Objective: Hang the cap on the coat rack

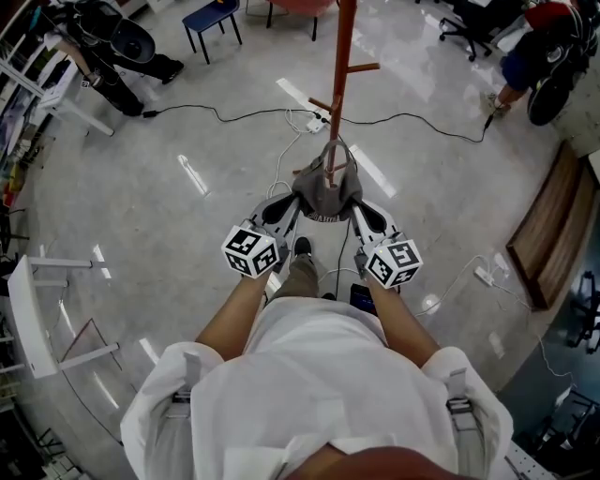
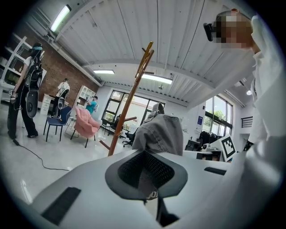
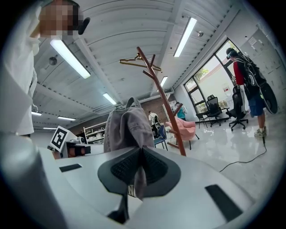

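Head view puts the grey fabric cap (image 1: 326, 192) at my 12 o'clock, held up between both tools over the glossy pale floor (image 1: 169, 216). My left gripper (image 1: 294, 208) comes in from 7 o'clock and my right gripper (image 1: 356, 210) from 5 o'clock. Each one's marker cube sits just above my forearms.

In the left gripper view the jaws are closed on the cap (image 2: 158, 134). A fold of its grey cloth is pinched between the dark textured pads (image 2: 134, 167) of the left gripper (image 2: 146, 173), and the crown bulges up beyond them. The right gripper view shows the same. The right gripper (image 3: 139, 169) has its jaws clamped together on a hanging strip of the cap (image 3: 127, 129), which rises above the pads in a rounded hump.

The orange-brown wooden coat rack (image 1: 343, 66) stands straight ahead at 12 o'clock. Its pole runs off the top edge, with short pegs branching toward 1 and 11 o'clock. From above, the cap covers the lower part of the pole. Both gripper views show the rack (image 2: 129, 105) (image 3: 165, 107) standing beyond the cap, so the cap is not on a peg.

On the floor near the rack lies a white power strip (image 1: 314, 120), with a black cable (image 1: 225, 114) trailing toward 10 o'clock. A blue chair (image 1: 211, 19) sits at 11 o'clock. A pink armchair (image 2: 85, 124) shows behind the rack in both gripper views.
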